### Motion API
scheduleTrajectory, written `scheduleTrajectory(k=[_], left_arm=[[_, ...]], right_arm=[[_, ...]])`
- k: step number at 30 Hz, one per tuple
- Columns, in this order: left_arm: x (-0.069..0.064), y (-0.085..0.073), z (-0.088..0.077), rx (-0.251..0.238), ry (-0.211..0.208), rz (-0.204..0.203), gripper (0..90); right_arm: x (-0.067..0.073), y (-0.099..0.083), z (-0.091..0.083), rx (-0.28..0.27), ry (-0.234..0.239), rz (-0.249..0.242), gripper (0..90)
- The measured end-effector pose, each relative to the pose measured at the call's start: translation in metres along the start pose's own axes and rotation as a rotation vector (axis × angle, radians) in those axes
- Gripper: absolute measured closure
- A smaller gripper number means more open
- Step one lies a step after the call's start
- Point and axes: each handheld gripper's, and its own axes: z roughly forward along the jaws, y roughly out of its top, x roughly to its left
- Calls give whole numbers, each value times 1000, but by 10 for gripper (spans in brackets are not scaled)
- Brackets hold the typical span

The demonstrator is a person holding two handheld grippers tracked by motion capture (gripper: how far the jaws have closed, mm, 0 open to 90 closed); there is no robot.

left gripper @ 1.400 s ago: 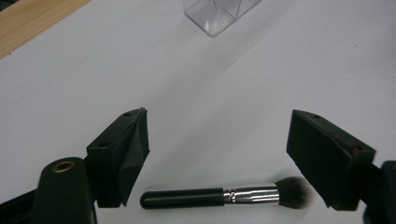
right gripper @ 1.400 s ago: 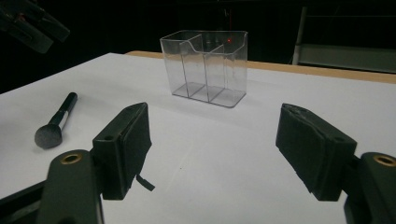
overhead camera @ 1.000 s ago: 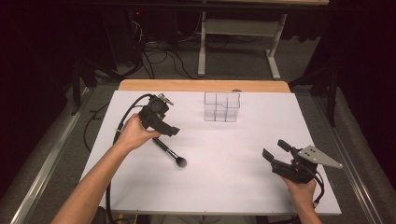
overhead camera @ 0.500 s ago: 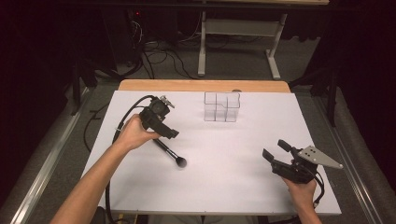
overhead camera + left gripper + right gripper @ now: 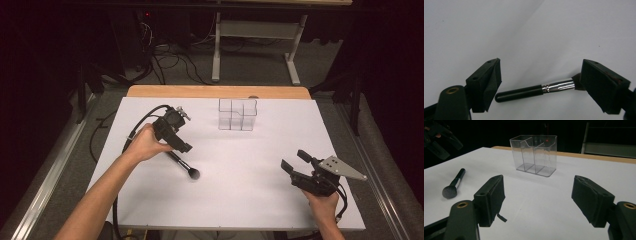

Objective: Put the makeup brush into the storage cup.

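Note:
A black makeup brush [image 5: 184,166] with a silver ferrule lies on the white table [image 5: 250,165], left of centre; its handle [image 5: 519,93] and ferrule show between the left jaws. My left gripper [image 5: 181,148] hovers open just above the brush handle, jaws on either side, not touching it. A clear plastic organizer [image 5: 237,114] with compartments stands at the back centre, also seen from the right gripper view as the organizer [image 5: 534,155]. My right gripper [image 5: 295,162] is open near the front right, holding nothing, and its camera sees the brush [image 5: 453,184] to the left.
A wooden strip [image 5: 215,91] borders the table's far edge. Beyond it are a desk frame [image 5: 255,45] and cables [image 5: 170,60] on the floor. A metal rail [image 5: 50,170] runs along the left side.

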Motion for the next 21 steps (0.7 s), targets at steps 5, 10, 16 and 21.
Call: scheduleTrajectory(k=[5,10,16,21], left_arm=[[-1,0,5,28,-15,11,176],[-3,-1,7,45,-29,34,169],[-2,-6,9,59,-32,38,165],[3,-16,13,79,-31,33,165]], right_arm=[[0,0,1,6,1,-1,282],[0,0,-1,3,4,-6,283],[-2,0,2,6,7,4,283],[2,0,3,9,24,-5,284]])
